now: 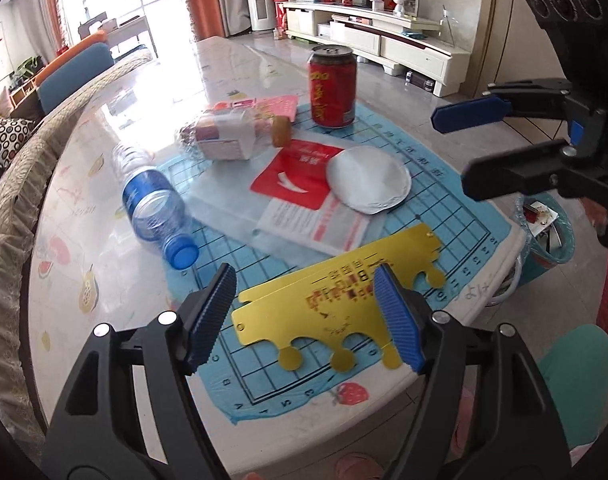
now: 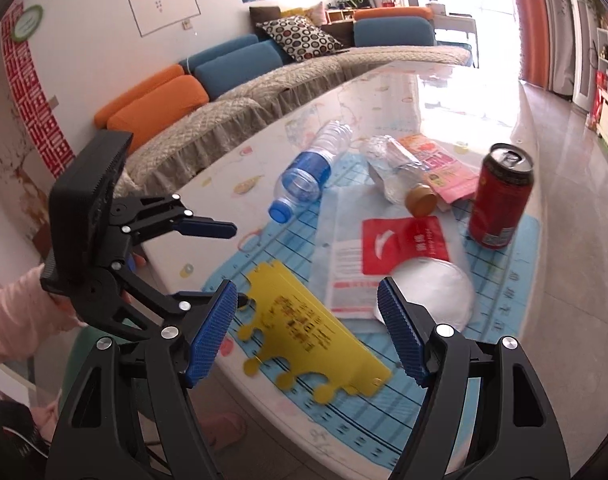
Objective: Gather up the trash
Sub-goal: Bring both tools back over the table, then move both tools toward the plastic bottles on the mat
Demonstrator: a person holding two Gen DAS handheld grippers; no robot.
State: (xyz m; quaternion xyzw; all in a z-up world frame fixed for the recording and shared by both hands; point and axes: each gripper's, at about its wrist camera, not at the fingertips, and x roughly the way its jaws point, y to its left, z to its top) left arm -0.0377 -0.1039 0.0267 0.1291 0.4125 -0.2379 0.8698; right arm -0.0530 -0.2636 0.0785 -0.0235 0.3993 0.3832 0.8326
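Bench (image 1: 104, 184) carries a blue grid mat (image 1: 443, 216) with the trash on it. Lying blue-label bottle (image 1: 156, 208) at mat's edge, clear crumpled bottle (image 1: 228, 136) beside it, red bag (image 1: 300, 176) mid-mat, gold card (image 1: 335, 292) at near edge, red can (image 1: 332, 86) upright, white lid (image 1: 367, 180) on the bag. Left gripper (image 1: 307, 320) spread above the card, empty. Right gripper (image 2: 307, 328) spread, empty.

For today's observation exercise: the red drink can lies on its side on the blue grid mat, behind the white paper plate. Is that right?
Not quite. The red drink can stands upright, opened top facing up, on the blue grid mat, behind the white paper plate. The left wrist view shows this clearly.
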